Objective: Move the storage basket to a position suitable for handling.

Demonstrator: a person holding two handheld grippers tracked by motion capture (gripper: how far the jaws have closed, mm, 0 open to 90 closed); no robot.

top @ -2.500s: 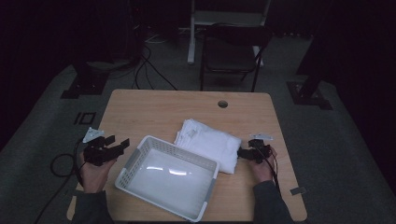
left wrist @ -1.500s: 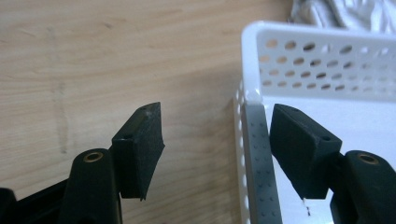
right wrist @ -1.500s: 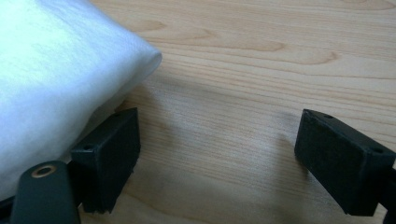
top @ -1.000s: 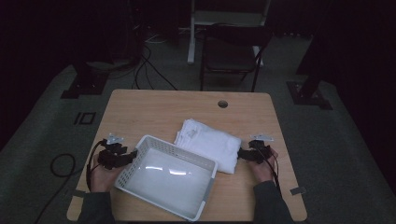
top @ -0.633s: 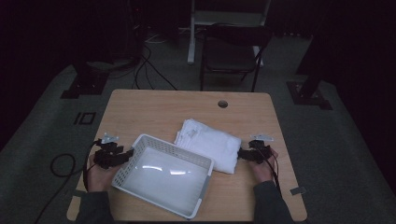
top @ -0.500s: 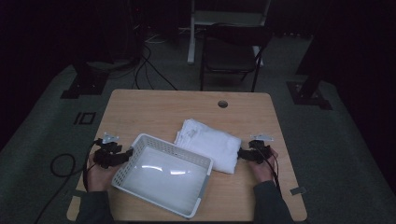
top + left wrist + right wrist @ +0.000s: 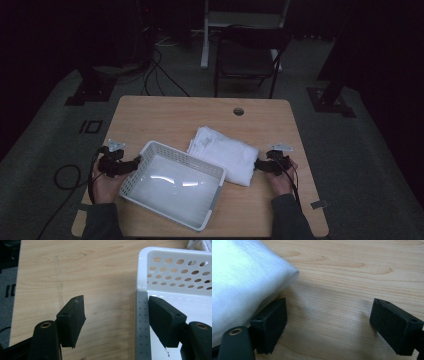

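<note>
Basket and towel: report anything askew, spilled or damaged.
The white basket sits turned at an angle to the table edges. The folded towel lies intact beside its far right corner. Nothing spilled or visibly damaged.

My high view hangs above the near side of the table (image 7: 165, 112) and looks forward and down, far enough off to take in the whole top, the floor and a chair (image 7: 247, 57) beyond. My left gripper view rides low and close, looking along its own jaws at the white basket (image 7: 175, 272) corner and bare wood. My right gripper view sits just as near, facing the folded white cloth (image 7: 242, 282). Basket (image 7: 175, 182) and cloth (image 7: 225, 155) appear in the high view too.
</note>
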